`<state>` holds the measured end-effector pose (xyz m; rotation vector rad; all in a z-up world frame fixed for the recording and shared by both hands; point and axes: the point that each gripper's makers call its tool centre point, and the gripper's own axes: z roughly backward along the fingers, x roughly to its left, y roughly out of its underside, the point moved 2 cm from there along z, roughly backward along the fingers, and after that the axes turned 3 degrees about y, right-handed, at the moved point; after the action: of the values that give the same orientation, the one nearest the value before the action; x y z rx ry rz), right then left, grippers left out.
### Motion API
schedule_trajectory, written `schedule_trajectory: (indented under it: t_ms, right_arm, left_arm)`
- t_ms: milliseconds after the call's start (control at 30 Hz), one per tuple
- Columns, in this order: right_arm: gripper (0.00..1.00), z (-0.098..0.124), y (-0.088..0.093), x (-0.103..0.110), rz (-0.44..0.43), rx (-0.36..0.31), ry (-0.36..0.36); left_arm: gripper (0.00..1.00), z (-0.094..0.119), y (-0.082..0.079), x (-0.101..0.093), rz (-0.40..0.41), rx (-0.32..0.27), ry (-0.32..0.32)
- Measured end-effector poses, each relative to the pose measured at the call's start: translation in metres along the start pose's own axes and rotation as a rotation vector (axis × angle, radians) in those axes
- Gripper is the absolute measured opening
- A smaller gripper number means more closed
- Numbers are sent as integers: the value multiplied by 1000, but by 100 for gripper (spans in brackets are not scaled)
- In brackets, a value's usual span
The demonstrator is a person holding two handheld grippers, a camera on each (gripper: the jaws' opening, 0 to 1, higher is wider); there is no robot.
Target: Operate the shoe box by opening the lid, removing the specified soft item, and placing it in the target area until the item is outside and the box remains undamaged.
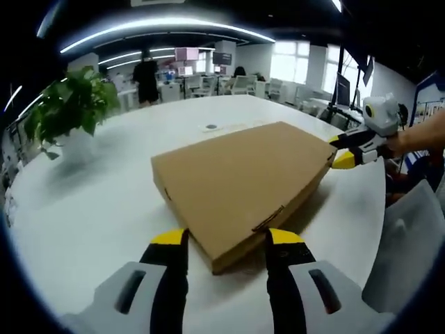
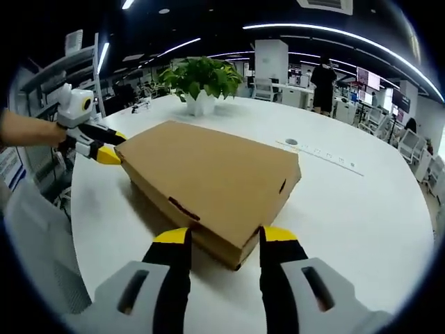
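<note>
Broad white surface point(image 1: 90, 209) in an open office, potted plant point(image 1: 69, 111) near its far edge, closed shoe box point(image 1: 240, 184) lying mid-surface, left gripper point(image 1: 226, 245) and right gripper point(image 2: 224, 242) at opposite box corners, jaws parted, bare surface around.

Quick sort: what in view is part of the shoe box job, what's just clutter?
Job:
- closed cardboard shoe box, lid still on
- left tongs, open at one corner
- right tongs, open at the opposite corner

Clutter:
- potted plant
- white table
- office desks behind
</note>
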<state>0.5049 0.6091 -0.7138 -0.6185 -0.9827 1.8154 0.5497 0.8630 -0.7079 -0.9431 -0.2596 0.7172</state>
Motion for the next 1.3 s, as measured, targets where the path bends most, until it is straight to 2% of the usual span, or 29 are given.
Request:
schedule_trajectory:
  t_ms: [900, 1100, 1300]
  right_arm:
    - [30, 11, 7, 63, -3, -20, -50]
    - [29, 11, 7, 72, 8, -23, -61]
    - [30, 11, 7, 72, 14, -26, -62]
  left_arm:
    - [43, 45, 25, 15, -32, 38, 66]
    - [42, 52, 31, 19, -11, 32, 62]
    - [42, 54, 33, 17, -5, 35, 58]
